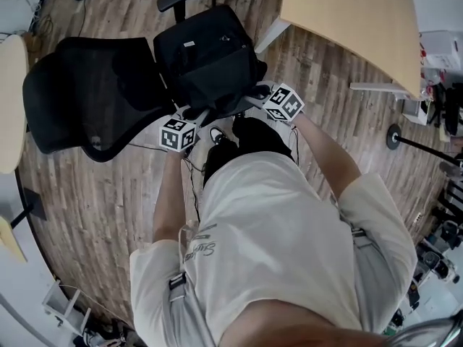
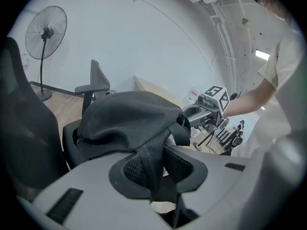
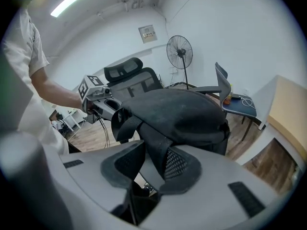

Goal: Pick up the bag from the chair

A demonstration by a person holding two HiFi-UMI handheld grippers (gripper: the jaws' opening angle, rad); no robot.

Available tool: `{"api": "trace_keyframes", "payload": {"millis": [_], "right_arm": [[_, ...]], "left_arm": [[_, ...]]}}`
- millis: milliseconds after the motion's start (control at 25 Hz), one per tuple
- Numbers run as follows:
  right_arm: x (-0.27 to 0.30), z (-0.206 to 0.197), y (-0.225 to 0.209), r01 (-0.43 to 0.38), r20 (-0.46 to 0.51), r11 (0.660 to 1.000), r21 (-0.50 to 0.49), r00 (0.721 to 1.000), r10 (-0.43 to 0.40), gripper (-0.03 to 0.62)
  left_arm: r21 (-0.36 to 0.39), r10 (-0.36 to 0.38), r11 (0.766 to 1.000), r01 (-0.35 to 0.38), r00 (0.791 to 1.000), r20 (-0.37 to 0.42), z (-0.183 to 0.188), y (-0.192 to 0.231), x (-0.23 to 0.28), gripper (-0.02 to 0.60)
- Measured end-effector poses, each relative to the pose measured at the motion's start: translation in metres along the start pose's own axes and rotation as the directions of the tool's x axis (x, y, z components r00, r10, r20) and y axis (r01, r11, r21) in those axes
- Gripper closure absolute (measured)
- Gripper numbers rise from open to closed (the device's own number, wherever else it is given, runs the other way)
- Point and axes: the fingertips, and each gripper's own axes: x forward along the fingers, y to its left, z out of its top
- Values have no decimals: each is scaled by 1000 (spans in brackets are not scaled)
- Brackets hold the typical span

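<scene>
A black bag (image 1: 210,56) rests on the seat of an office chair whose mesh backrest (image 1: 87,100) leans off to the left. My left gripper (image 1: 189,118) is at the bag's near left corner, and my right gripper (image 1: 260,96) is at its near right corner. In the left gripper view the bag (image 2: 129,116) bulges just ahead, and a black strap (image 2: 148,162) runs down between the jaws, which are shut on it. In the right gripper view the bag (image 3: 177,109) fills the middle, and its other strap (image 3: 152,152) is pinched between those jaws.
A light wooden desk (image 1: 354,20) stands at the upper right, close to the chair. A standing fan (image 2: 45,32) and a second chair (image 2: 96,80) are beyond the bag. A person's legs and white shirt (image 1: 268,237) fill the lower part of the head view.
</scene>
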Motion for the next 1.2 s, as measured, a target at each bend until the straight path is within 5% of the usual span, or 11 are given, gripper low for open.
{"api": "trace_keyframes", "payload": {"millis": [560,1200], "right_arm": [[-20,58,-36,-207,155,975,-83,964,217,559],[-26,162,-58,-187,281,970,-156,933,225,562]], "left_arm": [[-31,69,997,-68,997,18,76,12,2,495],[-51,92,995,-84,977,191,150,37,-36,526]]}}
